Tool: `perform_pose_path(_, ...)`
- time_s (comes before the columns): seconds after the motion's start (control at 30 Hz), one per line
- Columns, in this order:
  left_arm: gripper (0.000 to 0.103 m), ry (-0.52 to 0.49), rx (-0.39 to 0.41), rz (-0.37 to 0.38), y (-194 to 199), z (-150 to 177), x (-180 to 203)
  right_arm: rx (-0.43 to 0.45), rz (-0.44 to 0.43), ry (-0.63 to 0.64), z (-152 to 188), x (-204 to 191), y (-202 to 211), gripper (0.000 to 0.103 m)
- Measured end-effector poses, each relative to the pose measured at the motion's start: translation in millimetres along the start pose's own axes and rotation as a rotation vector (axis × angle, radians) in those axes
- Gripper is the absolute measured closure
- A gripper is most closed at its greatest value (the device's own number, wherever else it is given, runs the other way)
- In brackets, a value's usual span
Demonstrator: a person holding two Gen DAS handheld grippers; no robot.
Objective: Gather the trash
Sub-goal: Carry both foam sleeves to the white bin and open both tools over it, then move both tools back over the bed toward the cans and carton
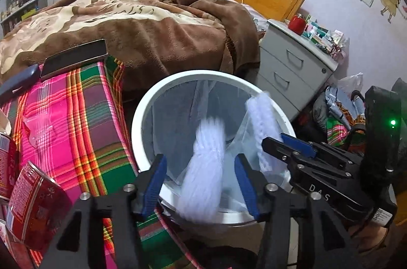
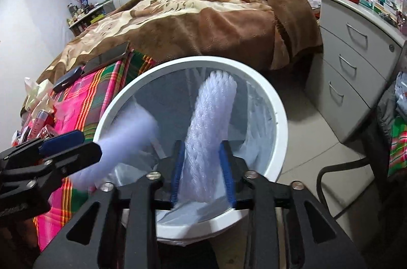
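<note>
Left gripper point(image 1: 201, 186): jaws wide apart at the lower centre of the left wrist frame; a blurred white foam wrap point(image 1: 203, 167) sits between the blue pads point(image 1: 155, 182), with a visible gap on each side, so nothing is clamped.
Right gripper point(image 2: 202, 173): jaws closed in on a second white foam sleeve point(image 2: 211, 131) at the lower centre of the right wrist frame; both blue pads touch its sides, and the sleeve stands up and curves over the bin opening.
Trash bin point(image 1: 142, 116): white round rim, lined with a clear plastic bag point(image 2: 257, 116); fills the centre of both frames, directly beyond both grippers, beside the bed edge.
Plaid cloth point(image 1: 84, 116): pink and green, left of the bin.
Red cans point(image 1: 33, 205): lower left of the left wrist frame, lying on the cloth.
Brown blanket point(image 1: 152, 22): covers the bed in the upper half.
Grey drawer cabinet point(image 1: 292, 65): right of the bed, a red jar point(image 1: 296, 23) on top.
</note>
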State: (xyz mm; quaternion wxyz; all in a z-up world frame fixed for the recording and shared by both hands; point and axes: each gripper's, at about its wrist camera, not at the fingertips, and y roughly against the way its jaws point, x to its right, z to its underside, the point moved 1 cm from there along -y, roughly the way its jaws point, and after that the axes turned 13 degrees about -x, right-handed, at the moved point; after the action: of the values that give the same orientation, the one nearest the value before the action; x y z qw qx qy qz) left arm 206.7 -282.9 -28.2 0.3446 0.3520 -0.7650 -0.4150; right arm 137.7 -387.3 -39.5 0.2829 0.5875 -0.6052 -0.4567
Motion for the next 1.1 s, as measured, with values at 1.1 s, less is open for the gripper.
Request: perform_pose_path(1.1,0.047,0.317,0.234,-0.231,134,141,-126,0.108,-0.186,0.171,26,-106,18,0.044)
